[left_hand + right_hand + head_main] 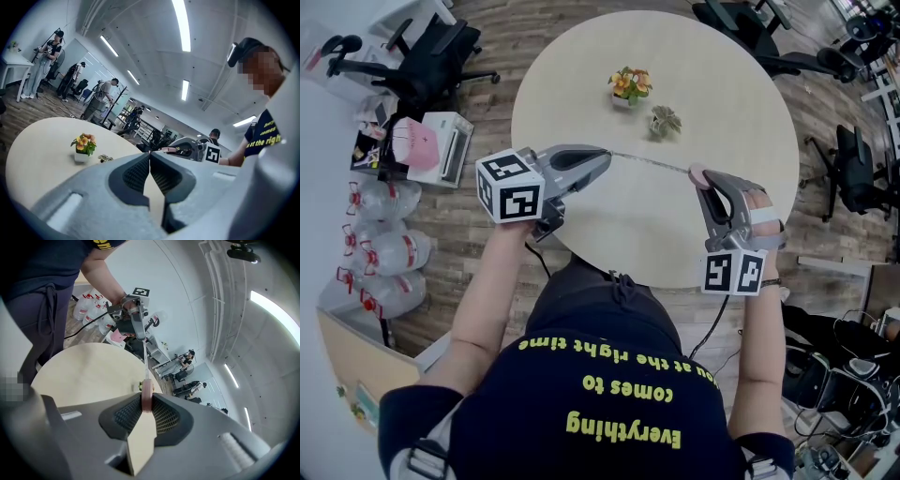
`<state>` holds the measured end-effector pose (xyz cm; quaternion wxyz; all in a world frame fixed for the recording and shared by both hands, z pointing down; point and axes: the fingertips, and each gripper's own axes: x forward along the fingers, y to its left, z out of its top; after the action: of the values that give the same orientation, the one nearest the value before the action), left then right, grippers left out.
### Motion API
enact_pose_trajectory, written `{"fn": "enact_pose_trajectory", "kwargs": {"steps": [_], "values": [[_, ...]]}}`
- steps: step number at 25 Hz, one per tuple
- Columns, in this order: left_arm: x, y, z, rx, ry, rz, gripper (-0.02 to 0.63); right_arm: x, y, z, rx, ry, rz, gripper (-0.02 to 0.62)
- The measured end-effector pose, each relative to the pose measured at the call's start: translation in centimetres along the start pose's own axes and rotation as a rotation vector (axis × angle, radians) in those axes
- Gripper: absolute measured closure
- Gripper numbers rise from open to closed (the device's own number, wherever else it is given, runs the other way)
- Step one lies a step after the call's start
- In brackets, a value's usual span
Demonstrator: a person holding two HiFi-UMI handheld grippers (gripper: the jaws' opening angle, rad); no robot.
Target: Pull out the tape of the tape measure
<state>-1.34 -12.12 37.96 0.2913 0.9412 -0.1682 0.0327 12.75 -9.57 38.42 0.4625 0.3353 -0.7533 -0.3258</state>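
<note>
Over the table [675, 225] we're mid-pull, right gripper [700, 178] clamping the tape measure [146, 397], left gripper [605, 155] pinching the tape [652, 162]; next, spread them steadily.

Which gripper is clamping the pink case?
The right gripper: the pink tape measure case sits pinched between its jaws. The left gripper is shut only on the end of the tape.

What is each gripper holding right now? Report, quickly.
Left gripper: closed on the end of the tape.
Right gripper: closed on the pink tape measure case.
</note>
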Motion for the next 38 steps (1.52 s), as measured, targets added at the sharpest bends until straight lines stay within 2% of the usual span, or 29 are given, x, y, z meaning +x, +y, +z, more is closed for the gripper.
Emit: {"fn": "enact_pose_trajectory", "kwargs": {"steps": [15,21,29,38], "values": [[-3.2,3.0,1.4,-0.024,-0.064,0.098,0.598,-0.6,-1.1,-2.8,0.024,0.074,-0.032,0.512],[-4.9,4.6,2.0,-0.024,-0.083,0.162,0.598,-0.8,-1.4,-4.2,0.029,0.105,-0.038,0.512],[-7.4,6.5,2.5,-0.021,-0.106,0.246,0.598,-1.1,-1.3,-5.8,0.020,0.148,-0.026,0.512],[-8.2,7.6,2.3,-0.021,-0.116,0.297,0.598,-1.0,-1.1,-6.8,0.011,0.164,-0.016,0.512]]}}
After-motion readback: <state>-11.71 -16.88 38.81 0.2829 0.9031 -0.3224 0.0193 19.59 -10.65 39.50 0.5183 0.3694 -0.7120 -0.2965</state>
